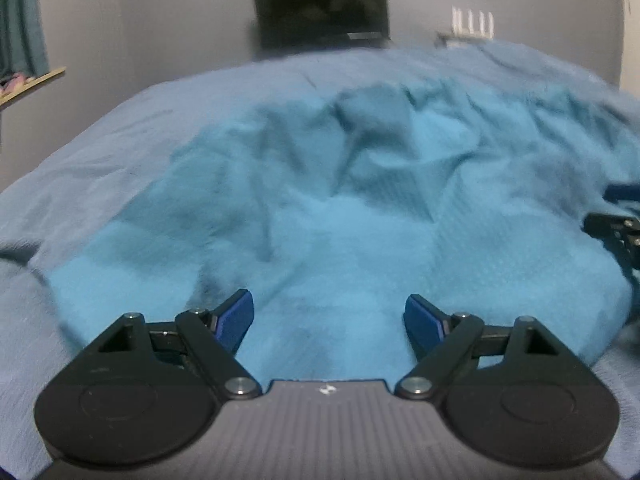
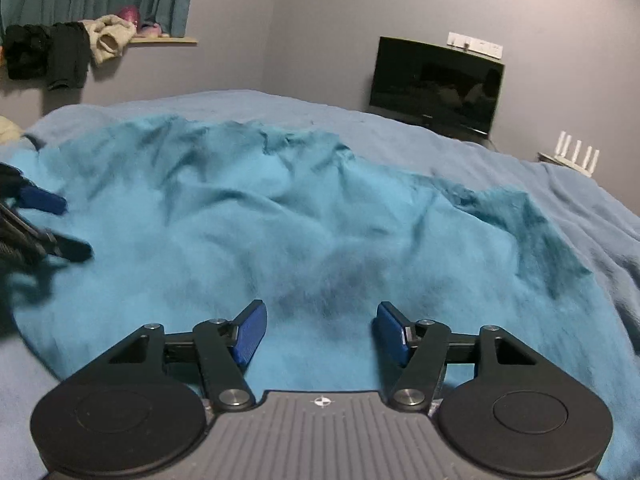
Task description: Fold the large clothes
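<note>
Turquoise garment (image 1: 360,208) rumpled on bed (image 1: 120,128), long axis sideways; both grippers' jaws apart, empty.

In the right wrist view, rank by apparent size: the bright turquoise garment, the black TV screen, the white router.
1. Bright turquoise crumpled garment, largest.
2. Black flat TV screen.
3. White router with upright antennas, smallest.
The garment lies nearest the camera, which exaggerates its lead.

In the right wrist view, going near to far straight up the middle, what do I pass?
Right hand-held gripper, open and empty → crumpled turquoise garment → blue bedspread → grey wall.
</note>
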{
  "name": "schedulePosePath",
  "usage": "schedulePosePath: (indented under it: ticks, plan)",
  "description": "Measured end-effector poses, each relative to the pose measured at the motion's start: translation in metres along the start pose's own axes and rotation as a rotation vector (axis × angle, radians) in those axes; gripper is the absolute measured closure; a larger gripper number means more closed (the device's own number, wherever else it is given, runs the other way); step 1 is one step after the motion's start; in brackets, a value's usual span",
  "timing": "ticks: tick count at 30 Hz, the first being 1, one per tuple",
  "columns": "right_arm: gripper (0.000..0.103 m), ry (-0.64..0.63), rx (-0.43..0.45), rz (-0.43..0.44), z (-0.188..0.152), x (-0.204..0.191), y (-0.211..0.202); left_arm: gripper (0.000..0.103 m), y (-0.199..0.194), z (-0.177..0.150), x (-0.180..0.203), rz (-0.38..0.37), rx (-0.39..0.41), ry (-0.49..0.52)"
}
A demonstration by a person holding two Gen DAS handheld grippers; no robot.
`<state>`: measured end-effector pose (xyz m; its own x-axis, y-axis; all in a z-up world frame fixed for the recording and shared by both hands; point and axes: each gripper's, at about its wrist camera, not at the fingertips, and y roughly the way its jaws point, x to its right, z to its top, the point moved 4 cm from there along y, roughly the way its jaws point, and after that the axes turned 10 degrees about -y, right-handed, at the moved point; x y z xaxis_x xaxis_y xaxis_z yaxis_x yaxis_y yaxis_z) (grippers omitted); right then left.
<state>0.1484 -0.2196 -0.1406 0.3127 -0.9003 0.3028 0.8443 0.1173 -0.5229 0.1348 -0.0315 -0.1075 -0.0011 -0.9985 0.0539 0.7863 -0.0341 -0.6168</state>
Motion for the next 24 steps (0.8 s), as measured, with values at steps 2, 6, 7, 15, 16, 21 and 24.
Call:
schedulePosePath:
  ticks: [2,6,7,15,16,21,24]
  plan:
    - [0.040,0.106,0.033,-0.003,-0.002,0.012,-0.024,0.019,-0.028,-0.001,-0.011,-0.015,0.094,-0.050]
    - [0.040,0.243,0.019,-0.021,-0.022,0.024,-0.058,0.019,-0.046,-0.004,-0.033,0.044,0.107,-0.145]
    - [0.040,0.269,-0.009,-0.025,-0.029,0.026,-0.061,0.019,-0.042,-0.008,-0.039,0.050,0.063,-0.166]
    - [0.024,0.566,-0.089,-0.079,-0.071,0.064,-0.071,0.015,-0.024,-0.021,-0.047,0.111,-0.058,-0.168]
    - [0.024,0.598,-0.065,-0.086,-0.073,0.068,-0.078,0.015,-0.026,-0.021,-0.047,0.106,-0.045,-0.172]
    - [0.022,0.925,0.040,-0.039,-0.098,0.097,-0.116,0.010,-0.039,-0.021,-0.047,0.080,0.016,-0.196]
    - [0.027,1.039,0.073,-0.006,-0.108,0.106,-0.127,0.009,-0.037,-0.022,-0.040,0.084,0.010,-0.169]
